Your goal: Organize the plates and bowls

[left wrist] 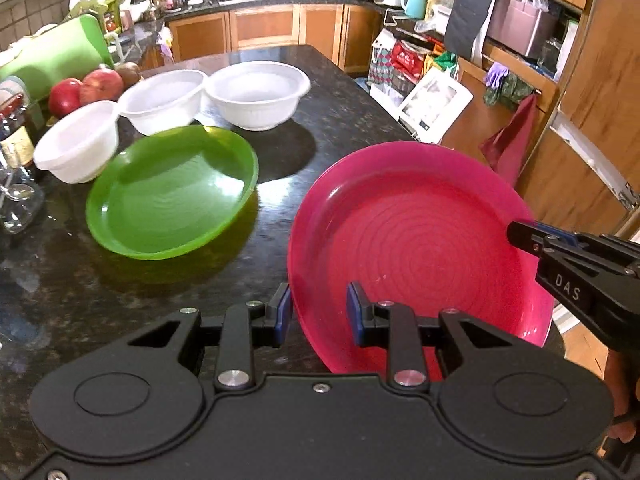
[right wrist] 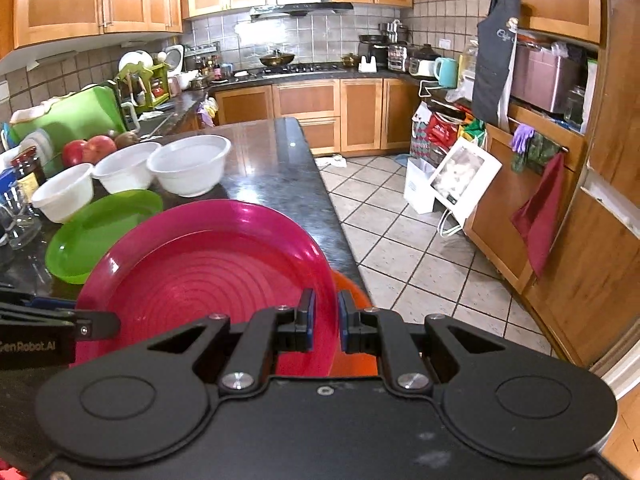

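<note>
A pink plate (left wrist: 416,240) is held tilted above the dark counter (left wrist: 200,272). My right gripper (right wrist: 325,316) is shut on its right rim; in the left wrist view that gripper (left wrist: 520,236) bites the rim from the right. My left gripper (left wrist: 318,312) is open, its fingers straddling the plate's near-left rim. The pink plate (right wrist: 208,272) hides most of an orange plate (right wrist: 352,288) beneath it. A green plate (left wrist: 172,192) lies on the counter to the left. Three white bowls (left wrist: 256,92) (left wrist: 164,98) (left wrist: 78,140) stand in a row behind it.
Red apples (left wrist: 86,88), a green board (left wrist: 52,56), jars and a glass (left wrist: 16,200) crowd the counter's left side. The counter's right edge (right wrist: 340,220) drops to a tiled floor with bags and a white box (right wrist: 464,180). Wooden cabinets stand on the right.
</note>
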`<state>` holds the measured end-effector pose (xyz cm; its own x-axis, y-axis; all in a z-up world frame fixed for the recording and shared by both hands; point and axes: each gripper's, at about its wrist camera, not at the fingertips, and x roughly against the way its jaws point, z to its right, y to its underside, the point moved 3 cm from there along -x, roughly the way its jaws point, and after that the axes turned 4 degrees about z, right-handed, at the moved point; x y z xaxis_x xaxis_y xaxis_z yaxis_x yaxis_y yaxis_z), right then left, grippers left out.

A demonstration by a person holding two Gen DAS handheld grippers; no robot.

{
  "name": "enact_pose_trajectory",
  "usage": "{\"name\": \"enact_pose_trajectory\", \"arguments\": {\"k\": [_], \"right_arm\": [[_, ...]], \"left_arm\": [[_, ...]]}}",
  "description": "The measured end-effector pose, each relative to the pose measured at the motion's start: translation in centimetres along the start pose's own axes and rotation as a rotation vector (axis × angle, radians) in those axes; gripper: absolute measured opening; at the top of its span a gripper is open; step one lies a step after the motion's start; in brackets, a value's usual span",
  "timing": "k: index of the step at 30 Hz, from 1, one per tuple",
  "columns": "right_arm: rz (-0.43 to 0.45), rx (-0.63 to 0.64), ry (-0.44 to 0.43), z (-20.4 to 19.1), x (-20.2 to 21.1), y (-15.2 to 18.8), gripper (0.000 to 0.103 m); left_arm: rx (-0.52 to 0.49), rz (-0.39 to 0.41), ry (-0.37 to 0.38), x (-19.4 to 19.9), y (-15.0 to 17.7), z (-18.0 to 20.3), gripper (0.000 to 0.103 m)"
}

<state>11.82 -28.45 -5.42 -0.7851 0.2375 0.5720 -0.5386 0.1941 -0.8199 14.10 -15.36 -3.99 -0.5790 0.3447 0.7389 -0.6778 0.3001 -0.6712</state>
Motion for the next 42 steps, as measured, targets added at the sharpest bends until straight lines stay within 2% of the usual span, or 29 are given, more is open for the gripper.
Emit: {"name": "enact_pose_trajectory", "arguments": {"k": [7,18,29,39,40,42], "right_arm": [[-0.021,0.007,-0.010,1.8,-1.3,0.1,0.014],[-0.043,0.041,-0.061,1.8,-2.2,0.3,0.014],[-0.029,0.051,-0.105,1.4,-2.2,0.1,0.016],[-0.004,0.048,-0.121,0.5,-1.2,-0.3,0.016],[-0.003,0.050,-0.123,0.2,-1.1,-0.3,0.016],[-0.001,0.052,-0.128,-0.3,-1.0,-0.4,0.016]], "left_arm": [[0.006,-0.037,-0.040,-1.2,0.1,2.0,0.037],[0.043,-0.078,-0.104,-2.0,0.6,3.2,0.037],[0.052,-0.068,-0.103,-1.4,1.0,3.4,0.037],[0.076,-0.050,-0.112,-0.3,1.3,1.8,0.037],[0.079,-0.046,-0.112,-0.2,1.4,1.5,0.042],[0.085,-0.042,-0.090,0.1,1.5,0.9,0.043]]}}
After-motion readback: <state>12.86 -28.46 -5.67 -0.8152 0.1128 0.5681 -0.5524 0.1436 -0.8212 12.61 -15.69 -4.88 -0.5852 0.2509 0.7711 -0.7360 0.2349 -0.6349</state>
